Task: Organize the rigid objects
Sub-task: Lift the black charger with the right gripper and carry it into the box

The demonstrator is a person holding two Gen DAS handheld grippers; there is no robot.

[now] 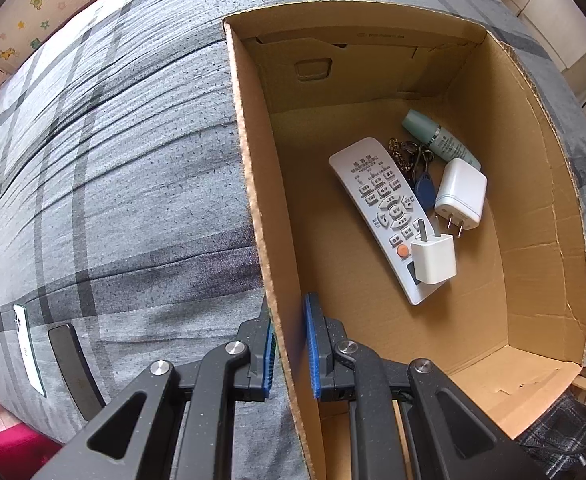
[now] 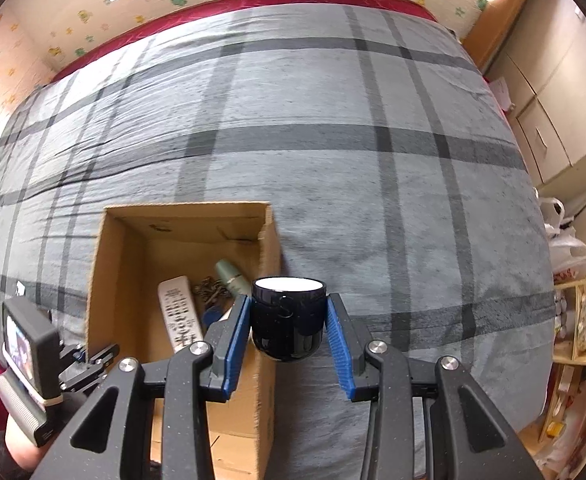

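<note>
My left gripper (image 1: 289, 344) is shut on the left wall of a cardboard box (image 1: 253, 184), one finger outside and one inside. The box holds a white remote (image 1: 385, 208), two white plug adapters (image 1: 433, 260) (image 1: 461, 194), a key bunch with a blue fob (image 1: 417, 168) and a pale green tube (image 1: 441, 140). My right gripper (image 2: 289, 332) is shut on a dark blue mug (image 2: 287, 320), held above the bed at the box's right wall (image 2: 267, 280). The left gripper (image 2: 89, 360) shows there at the box's left wall.
The box sits on a bed with a grey plaid cover (image 2: 333, 140). Two phones, one white (image 1: 29, 348) and one dark (image 1: 71, 368), lie on the cover left of the box. Cabinets (image 2: 545, 92) and shelves stand at the right.
</note>
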